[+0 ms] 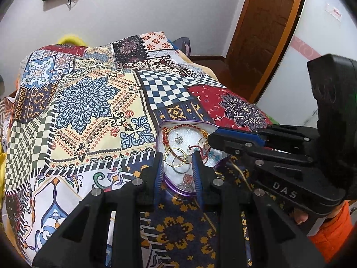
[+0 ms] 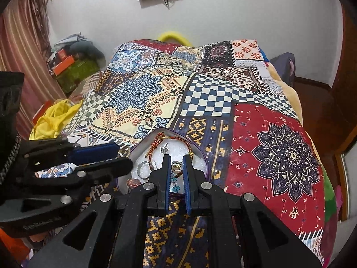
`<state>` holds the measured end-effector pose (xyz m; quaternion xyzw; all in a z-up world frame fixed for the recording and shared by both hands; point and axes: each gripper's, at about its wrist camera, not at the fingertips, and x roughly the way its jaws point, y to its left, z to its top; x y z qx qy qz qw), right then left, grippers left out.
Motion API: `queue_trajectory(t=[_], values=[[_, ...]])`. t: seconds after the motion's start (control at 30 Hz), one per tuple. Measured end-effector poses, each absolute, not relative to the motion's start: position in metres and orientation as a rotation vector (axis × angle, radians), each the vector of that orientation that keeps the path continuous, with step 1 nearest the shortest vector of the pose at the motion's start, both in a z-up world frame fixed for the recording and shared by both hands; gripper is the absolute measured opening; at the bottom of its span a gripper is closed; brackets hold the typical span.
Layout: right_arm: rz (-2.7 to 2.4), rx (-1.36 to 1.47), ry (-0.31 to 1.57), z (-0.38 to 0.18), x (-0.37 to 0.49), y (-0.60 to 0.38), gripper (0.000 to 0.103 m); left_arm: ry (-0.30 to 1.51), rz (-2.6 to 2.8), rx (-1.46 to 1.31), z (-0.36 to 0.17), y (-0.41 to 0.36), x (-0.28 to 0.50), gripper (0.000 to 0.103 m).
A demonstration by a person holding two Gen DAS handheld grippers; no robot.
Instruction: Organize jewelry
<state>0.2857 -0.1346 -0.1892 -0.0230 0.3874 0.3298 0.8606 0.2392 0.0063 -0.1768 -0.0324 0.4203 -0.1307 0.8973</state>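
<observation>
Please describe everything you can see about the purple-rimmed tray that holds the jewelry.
The purple-rimmed tray is a shallow dish with a thin, shiny purple rim and a white, glittery-looking inside. Its shape seems rounded, perhaps a heart, but the grippers hide part of it. It lies flat on the patchwork bedspread, on a dark blue and yellow patch. Inside are gold rings, a red and gold cord bracelet, a small silver charm and a red-stone ring. The left gripper and right gripper both reach over it.

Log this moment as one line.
scene: jewelry tray on patterned bedspread | left gripper: open, over gold rings | right gripper: open, over tray | nothing held
</observation>
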Motion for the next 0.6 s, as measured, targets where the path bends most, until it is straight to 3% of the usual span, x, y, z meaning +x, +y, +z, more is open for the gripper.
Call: queue_trajectory(t=[0.2,0.3,0.6], values=[[0.704,-0.053,0.848,-0.190,0.287,-0.134,0.011,0.864,-0.269,-0.073,-0.170,0.011,0.233,0.025],[0.703,-0.054,0.846,-0.186,0.284,-0.135,0.018,0.852,-0.266,-0.067,-0.162,0.012,0.229,0.025],[0.689,-0.062,0.718,-0.137,0.254,-0.147,0.021,0.698,-0.210,-0.061,-0.093,0.021,0.190,0.026]])
